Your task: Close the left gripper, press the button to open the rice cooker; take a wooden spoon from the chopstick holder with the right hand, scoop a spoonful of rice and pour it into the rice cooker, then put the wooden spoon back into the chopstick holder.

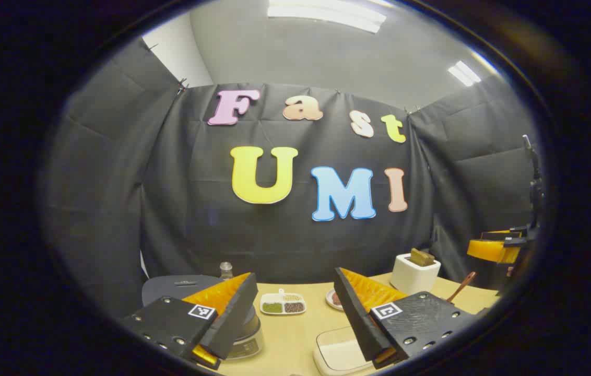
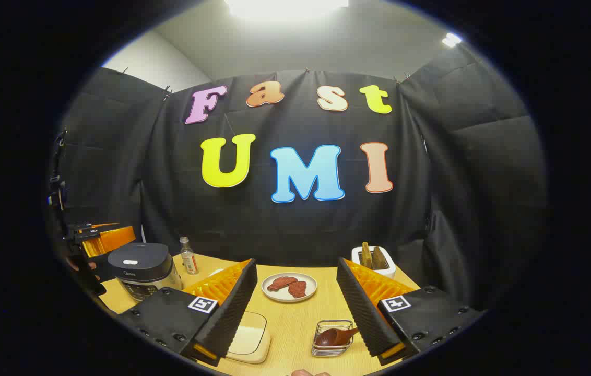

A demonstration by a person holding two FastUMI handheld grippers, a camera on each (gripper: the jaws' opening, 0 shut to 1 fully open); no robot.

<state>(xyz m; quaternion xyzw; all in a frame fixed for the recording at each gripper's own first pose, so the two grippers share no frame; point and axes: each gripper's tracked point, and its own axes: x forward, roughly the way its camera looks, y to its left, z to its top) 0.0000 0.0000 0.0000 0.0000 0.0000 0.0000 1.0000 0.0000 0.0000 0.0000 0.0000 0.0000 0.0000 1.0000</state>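
Note:
The dark rice cooker (image 2: 141, 269) stands at the table's left with its lid down; in the left gripper view the rice cooker (image 1: 186, 286) sits low, partly behind my left finger. A wooden spoon (image 2: 333, 336) lies in a wire chopstick holder (image 2: 321, 349) just ahead of my open right gripper (image 2: 296, 261). In the left gripper view the spoon's handle (image 1: 462, 287) pokes up at the right. A white rice container (image 2: 247, 329) lies near the front. My left gripper (image 1: 294, 272) hangs open above the table, holding nothing.
A plate of brown pieces (image 2: 289, 286) sits mid-table, a white box with brown slabs (image 2: 374, 259) at the back right, a small bottle (image 2: 187, 256) beside the cooker. A divided dish of grains (image 1: 282, 303) lies ahead of the left gripper.

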